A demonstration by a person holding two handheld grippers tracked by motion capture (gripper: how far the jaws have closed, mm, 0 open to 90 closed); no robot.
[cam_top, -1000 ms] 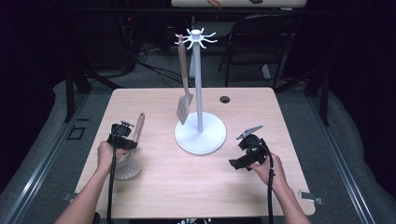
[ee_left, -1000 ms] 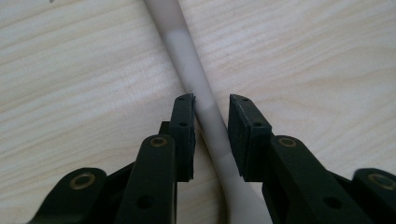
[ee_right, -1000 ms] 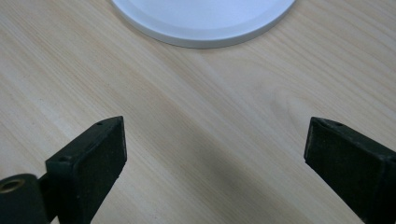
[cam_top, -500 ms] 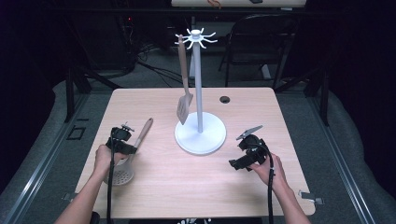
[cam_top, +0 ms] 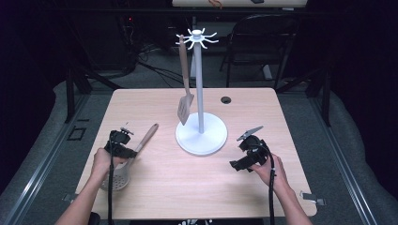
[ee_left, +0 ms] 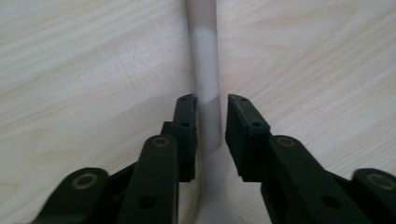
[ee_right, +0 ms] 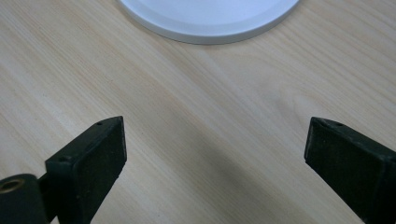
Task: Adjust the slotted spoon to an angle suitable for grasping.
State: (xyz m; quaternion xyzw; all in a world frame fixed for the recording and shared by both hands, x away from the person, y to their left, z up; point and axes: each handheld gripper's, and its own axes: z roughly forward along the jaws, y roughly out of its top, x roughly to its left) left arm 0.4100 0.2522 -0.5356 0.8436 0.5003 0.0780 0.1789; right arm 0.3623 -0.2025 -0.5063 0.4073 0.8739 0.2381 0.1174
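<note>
A slotted skimmer lies at the table's left, its perforated bowl (cam_top: pixel 117 179) toward the person and its wooden handle (cam_top: pixel 146 137) angled up and right. My left gripper (cam_top: pixel 123 149) straddles its pale neck (ee_left: pixel 205 70). The jaws (ee_left: pixel 211 100) have just been opening. The left pad lies against the neck and a thin gap shows at the right pad. A white utensil stand (cam_top: pixel 200 93) stands mid-table with a wooden-handled spatula (cam_top: pixel 185 105) hanging from a top hook. My right gripper (cam_top: pixel 238 164) rests open and empty right of the stand's base (ee_right: pixel 210 18), its jaws (ee_right: pixel 217 126) wide over bare wood.
The light wood table (cam_top: pixel 187 192) has a small black grommet (cam_top: pixel 226 100) behind the stand. A dark chair (cam_top: pixel 263 42) and cables sit on the floor beyond the far edge. Both forearms enter from the near edge.
The skimmer's handle has swung from nearly straight away to tilted rightward, and the left gripper has slid slightly toward the person along it. The right gripper has stayed put.
</note>
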